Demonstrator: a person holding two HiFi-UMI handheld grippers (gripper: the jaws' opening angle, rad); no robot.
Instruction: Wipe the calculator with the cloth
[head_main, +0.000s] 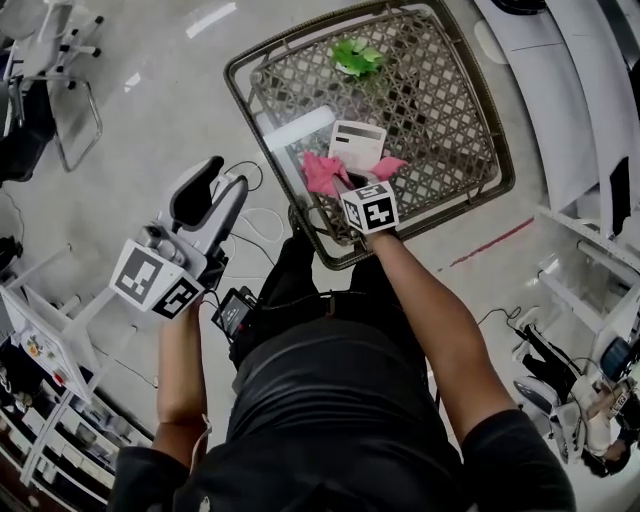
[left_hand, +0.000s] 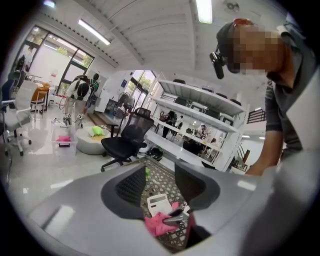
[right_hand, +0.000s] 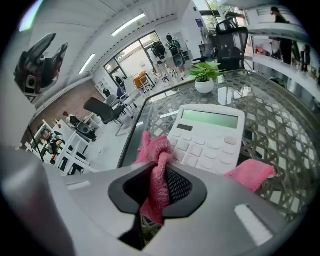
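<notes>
Right gripper (right_hand: 160, 184) (jaws clamped) holds pink cloth (right_hand: 156, 149) against calculator (right_hand: 210, 137).

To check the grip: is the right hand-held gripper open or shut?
Shut: the right hand-held gripper pinches the pink cloth between its jaws.

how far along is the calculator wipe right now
Done: the right gripper is shut on the pink cloth. In hand: the cloth lies at the near edge of the calculator on the wicker table. Left: most of its face shows uncovered, so most wiping seems ahead; how much is already wiped cannot be told. The left gripper is open and empty, off to the side.
</notes>
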